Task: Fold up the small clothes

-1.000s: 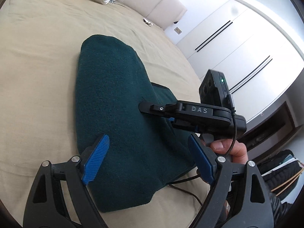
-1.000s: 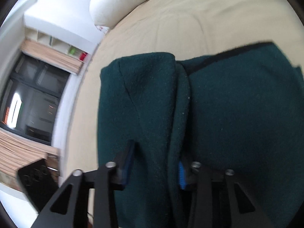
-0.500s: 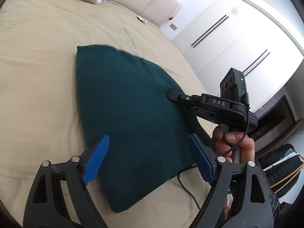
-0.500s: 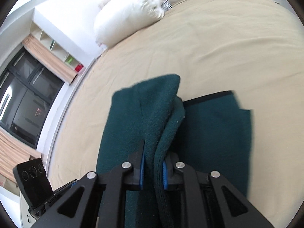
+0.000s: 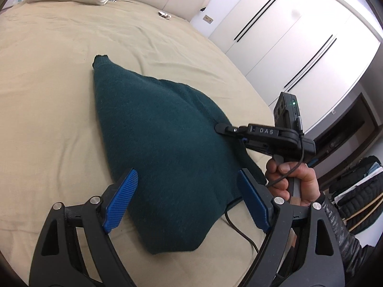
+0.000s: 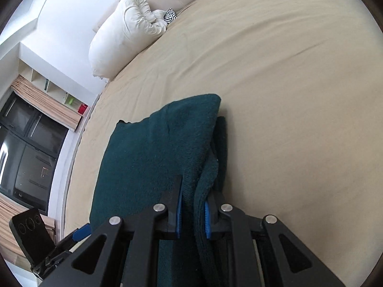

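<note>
A dark green knitted garment (image 5: pixel 162 143) lies on the beige bed (image 5: pixel 47 95), its right side lifted and pulled taut. My right gripper (image 6: pixel 192 211) is shut on a bunched fold of that green garment (image 6: pixel 153 162), the cloth squeezed between its blue pads (image 6: pixel 178 211). In the left wrist view the right gripper (image 5: pixel 221 128) bites the garment's right edge, held by a hand (image 5: pixel 294 181). My left gripper (image 5: pixel 186 201) hovers open above the garment's near end, its blue pads (image 5: pixel 121 199) wide apart with nothing pressed between them.
White pillows (image 6: pixel 124 33) and a striped item (image 6: pixel 170 14) lie at the head of the bed. A small object (image 5: pixel 164 14) rests near the headboard. White wardrobe doors (image 5: pixel 287 35) stand to the right, dark bags (image 5: pixel 354 191) beside the bed. A cable (image 5: pixel 241 229) trails over the sheet.
The right gripper closed on the garment's fold and dragged it rightward, stretching the cloth and lifting that side. The left gripper drew back slightly and stayed open.
</note>
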`<state>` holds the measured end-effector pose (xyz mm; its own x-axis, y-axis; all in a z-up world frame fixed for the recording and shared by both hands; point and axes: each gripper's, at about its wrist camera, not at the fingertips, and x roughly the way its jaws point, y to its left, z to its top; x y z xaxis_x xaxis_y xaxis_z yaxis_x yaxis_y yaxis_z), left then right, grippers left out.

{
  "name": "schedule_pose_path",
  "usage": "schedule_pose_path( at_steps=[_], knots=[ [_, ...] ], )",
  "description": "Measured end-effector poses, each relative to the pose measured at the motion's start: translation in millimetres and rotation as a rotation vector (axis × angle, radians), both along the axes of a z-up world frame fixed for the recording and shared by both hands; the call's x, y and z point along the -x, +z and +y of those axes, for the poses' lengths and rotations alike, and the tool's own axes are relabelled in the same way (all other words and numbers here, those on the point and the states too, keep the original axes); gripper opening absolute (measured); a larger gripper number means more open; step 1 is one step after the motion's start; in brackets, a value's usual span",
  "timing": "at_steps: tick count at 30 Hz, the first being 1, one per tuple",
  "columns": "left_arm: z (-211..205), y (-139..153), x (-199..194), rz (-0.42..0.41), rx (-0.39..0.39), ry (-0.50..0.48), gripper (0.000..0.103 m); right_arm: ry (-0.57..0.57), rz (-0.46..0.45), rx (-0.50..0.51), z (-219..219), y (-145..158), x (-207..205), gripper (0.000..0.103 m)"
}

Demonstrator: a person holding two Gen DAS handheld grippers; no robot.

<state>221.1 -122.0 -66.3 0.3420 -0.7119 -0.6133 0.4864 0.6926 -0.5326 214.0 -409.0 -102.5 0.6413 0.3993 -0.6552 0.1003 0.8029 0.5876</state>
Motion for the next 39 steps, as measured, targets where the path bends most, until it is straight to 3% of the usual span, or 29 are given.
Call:
schedule_pose_path(
  at_steps=[3, 7, 10, 13, 16, 19, 22, 25, 28, 33, 36, 37, 39],
  knots=[
    [-5.6, 2.6, 2.5, -0.022, -0.03, -0.014, 0.084, -0.012, 0.031, -0.065, -12.4, -18.8, -2.3, 0.015],
    [-12.0, -5.0, 10.9, -0.011, -0.118, -0.03, 0.084, -0.02, 0.033, -0.096, -15.9, -15.1, 1.1, 0.017],
    [-8.6, -10.1, 11.2, 0.005, -0.108, 0.004, 0.084, -0.01, 0.059, -0.099, -10.3, -5.0, 10.5, 0.033],
    [0.1, -2.8, 15.0, -0.045, -0.097, 0.046, 0.084, 0.006, 0.038, -0.054, -2.4, 5.0, 26.1, 0.044],
    [2.2, 4.0, 16.9, -0.095, -0.134, 0.062, 0.084, 0.032, 0.048, -0.012, 4.8, 2.3, 45.2, 0.042],
    [-2.5, -1.6, 14.3, -0.077, -0.197, 0.046, 0.084, 0.033, 0.063, 0.031, 6.1, -6.7, 56.3, 0.022],
    [-8.0, -19.7, 13.5, -0.03, -0.26, 0.028, 0.084, 0.001, 0.056, -0.02, -6.0, -15.4, 61.8, 0.016],
    [-11.7, -36.2, 18.1, 0.009, -0.307, 0.008, 0.084, -0.015, 0.047, 0.002, -9.7, -20.8, 67.8, 0.016],
    [-9.2, -40.1, 16.8, 0.012, -0.322, 0.009, 0.083, -0.026, 0.049, -0.052, -18.6, -29.6, 72.2, 0.019],
    [22.7, 6.9, 10.4, -0.07, -0.197, 0.105, 0.082, -0.016, 0.042, -0.037, -16.5, -23.4, 77.8, 0.024],
    [26.3, 30.0, 4.2, -0.102, -0.119, 0.082, 0.08, -0.028, 0.041, -0.037, -15.3, -21.4, 76.5, 0.024],
    [20.2, 36.4, 5.0, -0.119, -0.139, 0.066, 0.073, -0.028, 0.035, -0.027, -13.4, -19.4, 76.7, 0.024],
    [4.3, 26.9, 2.5, -0.137, -0.265, 0.037, 0.06, -0.023, 0.034, -0.007, -10.1, -17.6, 74.7, 0.024]
  ],
)
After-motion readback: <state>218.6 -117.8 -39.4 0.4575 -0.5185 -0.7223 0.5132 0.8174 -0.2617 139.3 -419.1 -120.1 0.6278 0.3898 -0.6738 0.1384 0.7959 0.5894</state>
